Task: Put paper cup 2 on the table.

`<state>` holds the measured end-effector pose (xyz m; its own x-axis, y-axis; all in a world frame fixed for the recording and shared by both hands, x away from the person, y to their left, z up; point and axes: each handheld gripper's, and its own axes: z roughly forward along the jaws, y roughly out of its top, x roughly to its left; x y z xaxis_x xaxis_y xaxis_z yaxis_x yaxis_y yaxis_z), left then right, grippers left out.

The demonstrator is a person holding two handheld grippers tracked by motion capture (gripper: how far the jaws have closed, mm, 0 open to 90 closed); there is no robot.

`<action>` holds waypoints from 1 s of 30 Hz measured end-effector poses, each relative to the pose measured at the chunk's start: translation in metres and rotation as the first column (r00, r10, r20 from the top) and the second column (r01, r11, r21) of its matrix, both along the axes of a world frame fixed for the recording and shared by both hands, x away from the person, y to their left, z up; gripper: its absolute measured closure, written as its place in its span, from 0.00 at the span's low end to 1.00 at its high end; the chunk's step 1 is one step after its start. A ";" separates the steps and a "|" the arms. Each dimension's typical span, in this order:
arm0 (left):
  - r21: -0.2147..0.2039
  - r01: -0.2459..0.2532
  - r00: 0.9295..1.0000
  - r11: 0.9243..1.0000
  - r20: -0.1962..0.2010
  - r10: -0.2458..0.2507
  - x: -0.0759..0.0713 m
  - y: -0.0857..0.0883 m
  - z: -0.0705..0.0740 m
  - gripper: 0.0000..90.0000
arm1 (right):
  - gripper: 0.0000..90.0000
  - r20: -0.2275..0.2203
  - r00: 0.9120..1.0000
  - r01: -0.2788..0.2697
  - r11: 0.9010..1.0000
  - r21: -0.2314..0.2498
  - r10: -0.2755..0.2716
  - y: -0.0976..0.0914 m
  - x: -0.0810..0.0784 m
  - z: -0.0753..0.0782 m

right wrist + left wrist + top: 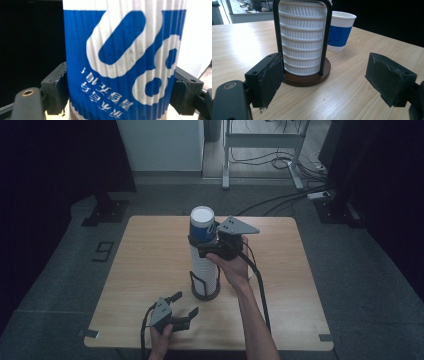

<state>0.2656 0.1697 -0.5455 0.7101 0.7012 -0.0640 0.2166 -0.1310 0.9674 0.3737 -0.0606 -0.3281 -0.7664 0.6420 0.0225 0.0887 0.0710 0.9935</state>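
Seen from the high view, centre frame: wooden table (150,270), bearing a tall stack of white ribbed cups (204,270) in a black wire holder on a round brown base (309,78); topmost, a blue-and-white cup (202,226), inverted, pinched at its sides by the right gripper (205,247), pads pressed against the ribbed blue sleeve (120,75) in the right gripper view. Lower centre of the frame, near the table's front edge: left gripper (181,307), jaws spread wide, holding nothing. Behind the holder in the left gripper view: second blue-banded cup (340,32), upright on the wood
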 end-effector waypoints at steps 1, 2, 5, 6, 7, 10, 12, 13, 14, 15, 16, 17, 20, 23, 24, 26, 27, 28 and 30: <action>0.000 0.000 1.000 1.000 0.000 0.000 0.000 0.000 0.000 0.16 | 0.20 0.002 1.000 0.001 1.000 -0.001 -0.001 0.000 0.000 0.000; 0.000 0.000 1.000 1.000 0.000 0.000 0.000 0.000 0.000 0.16 | 0.20 0.002 1.000 0.001 1.000 -0.002 -0.001 0.000 0.000 0.000; 0.000 -0.001 1.000 1.000 0.001 0.001 0.000 0.000 0.000 0.16 | 0.20 0.002 1.000 0.001 1.000 -0.006 -0.001 0.000 0.000 0.001; -0.001 -0.001 1.000 1.000 0.001 0.001 0.000 0.000 0.000 0.16 | 0.20 0.002 1.000 0.002 1.000 -0.006 -0.002 0.000 0.000 0.001; -0.002 -0.002 1.000 1.000 0.001 0.002 0.000 0.000 0.000 0.16 | 0.20 0.003 1.000 0.003 1.000 -0.004 -0.003 0.000 0.000 0.001; -0.002 -0.001 1.000 1.000 0.001 0.001 0.000 0.000 0.000 0.16 | 0.20 0.004 1.000 0.006 1.000 0.005 -0.006 0.001 -0.001 0.000; -0.001 -0.001 1.000 1.000 0.003 0.001 0.000 0.000 0.000 0.16 | 0.20 0.009 1.000 0.005 1.000 0.002 -0.005 0.001 -0.001 0.000; -0.001 -0.001 1.000 1.000 0.003 0.001 0.000 0.000 0.000 0.16 | 0.20 0.008 1.000 0.006 1.000 0.001 -0.006 0.001 -0.001 0.000; -0.003 -0.002 1.000 1.000 0.002 0.002 0.000 0.000 0.000 0.16 | 0.20 0.008 1.000 0.006 1.000 0.000 -0.006 0.001 -0.001 0.000; -0.004 -0.001 1.000 1.000 0.002 0.001 0.000 0.000 0.000 0.16 | 0.20 0.008 1.000 0.007 1.000 0.000 -0.007 0.000 -0.001 0.000; -0.004 -0.001 1.000 1.000 0.002 0.001 0.000 0.000 0.000 0.16 | 0.20 0.011 1.000 0.005 1.000 -0.001 -0.005 0.000 -0.001 0.000; -0.004 -0.001 1.000 1.000 0.002 0.001 0.000 0.000 0.000 0.16 | 0.20 0.010 1.000 0.003 1.000 0.001 -0.003 0.000 0.000 0.000; -0.002 -0.003 1.000 1.000 0.002 0.003 0.000 0.000 0.000 0.16 | 0.20 0.015 1.000 0.006 1.000 0.017 -0.006 -0.001 -0.001 0.003; -0.005 -0.002 1.000 1.000 0.003 0.002 0.000 0.000 0.000 0.16 | 0.20 0.023 1.000 0.001 1.000 0.015 -0.002 0.000 -0.002 0.007; -0.005 -0.002 1.000 1.000 0.003 0.002 0.000 0.000 0.000 0.16 | 0.20 0.025 1.000 0.004 1.000 0.012 -0.004 0.000 -0.002 0.007; -0.002 -0.001 1.000 1.000 0.003 0.001 -0.001 0.000 0.000 0.16 | 0.20 0.023 1.000 0.002 1.000 0.017 -0.003 -0.001 -0.003 0.008; -0.003 -0.001 1.000 1.000 0.004 0.001 0.000 0.000 0.000 0.16 | 0.21 0.023 1.000 0.005 1.000 0.024 -0.005 -0.002 -0.003 0.008; -0.006 -0.001 1.000 1.000 0.004 0.001 0.000 0.000 0.000 0.16 | 0.21 0.024 1.000 0.005 1.000 0.030 -0.006 -0.002 -0.003 0.008; -0.007 0.002 1.000 1.000 0.001 -0.002 0.000 0.000 0.000 0.16 | 0.21 0.024 1.000 0.003 1.000 0.030 -0.004 -0.002 -0.003 0.009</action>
